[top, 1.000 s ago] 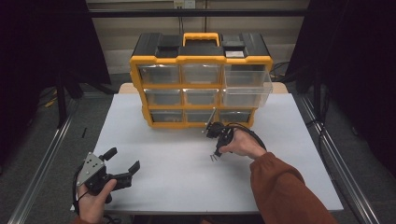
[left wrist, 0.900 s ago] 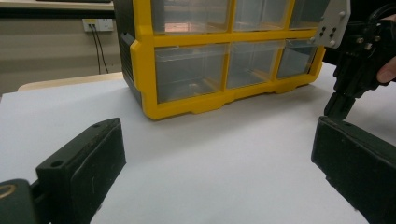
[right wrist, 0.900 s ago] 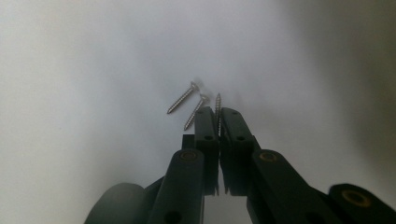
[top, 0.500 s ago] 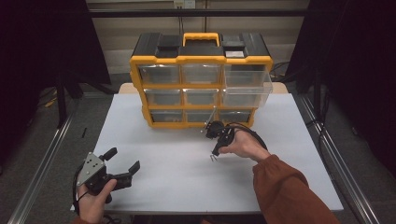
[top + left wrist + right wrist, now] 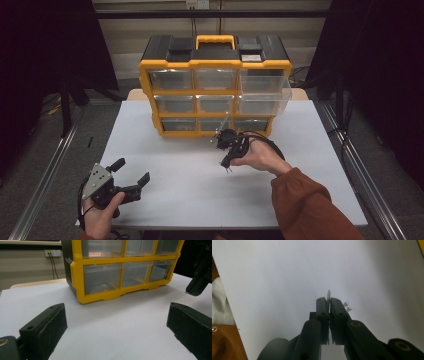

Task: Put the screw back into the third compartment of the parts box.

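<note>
Dark room w/ black curtains either side, white rectangular tabletop (image 5: 165, 150) lit in the middle. At 12 o'clock on it stood the yellow-framed plastic organiser cabinet w/ clear drawers and black top (image 5: 215, 85); its clear right-hand middle drawer (image 5: 264, 100) sat pulled out past the frame, prob. so something could be dropped in from above.

Right gripper (image 5: 227, 162) was just front of the cabinet, approx. centre of table, pointing down & toward 7 o'clock. Jaws were clenched tight on a thin silver threaded wood screw (image 5: 328, 300), pinched along its shank so only the pointed tip poked out past the black pads. Holding it lengthwise like that prob. kept it from swivelling while carried. Screw looked slender, bright metal, coarse thread, tip sharp; head hidden between the pads, so can't tell its type.

In the right gripper view, two more small silver screws (image 5: 347, 306) lay on the tabletop just beside the jaw tips at approx. 3 o'clock, touching or nearly so, heads up-ish. Loose stock waiting to be sorted, I'd guess.

Left gripper (image 5: 132, 182) rested low near the 7 o'clock corner of the table, well apart from the work, jaws spread wide w/ nothing between them. It faced the cabinet's bottom row, parked out of the way; prob. on standby to steady the cabinet or a drawer if needed.

Judgement: pick done, carry to drawer not yet made
</note>
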### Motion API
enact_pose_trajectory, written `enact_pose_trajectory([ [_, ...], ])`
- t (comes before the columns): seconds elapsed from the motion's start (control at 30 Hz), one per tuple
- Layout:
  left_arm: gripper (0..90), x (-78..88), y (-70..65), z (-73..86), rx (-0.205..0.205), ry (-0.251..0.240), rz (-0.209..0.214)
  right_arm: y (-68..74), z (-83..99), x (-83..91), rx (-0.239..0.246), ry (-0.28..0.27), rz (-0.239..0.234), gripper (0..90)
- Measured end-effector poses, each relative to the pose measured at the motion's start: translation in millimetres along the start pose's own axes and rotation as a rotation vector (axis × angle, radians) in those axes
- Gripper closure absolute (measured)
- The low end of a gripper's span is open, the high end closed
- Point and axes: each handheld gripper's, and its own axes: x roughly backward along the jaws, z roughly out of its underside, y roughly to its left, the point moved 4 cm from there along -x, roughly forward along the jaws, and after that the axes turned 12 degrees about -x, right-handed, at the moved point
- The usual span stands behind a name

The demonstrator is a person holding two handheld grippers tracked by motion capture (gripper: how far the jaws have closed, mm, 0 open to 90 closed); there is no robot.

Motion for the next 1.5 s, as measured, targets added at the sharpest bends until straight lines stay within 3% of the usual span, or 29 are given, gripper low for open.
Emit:
enact_pose_trajectory([
  [0.73, 2.8, 0.0, 0.3, 0.3, -0.003, 0.004, -0.004, 21.1, -9.3, 48.5, 0.046, -0.084, -0.102, 85.9],
  [1.5, 2.8, 0.0, 0.2, 0.3, -0.003, 0.004, -0.004, 28.7, -24.5, 112.5, 0.096, -0.210, -0.088, 85.9],
])
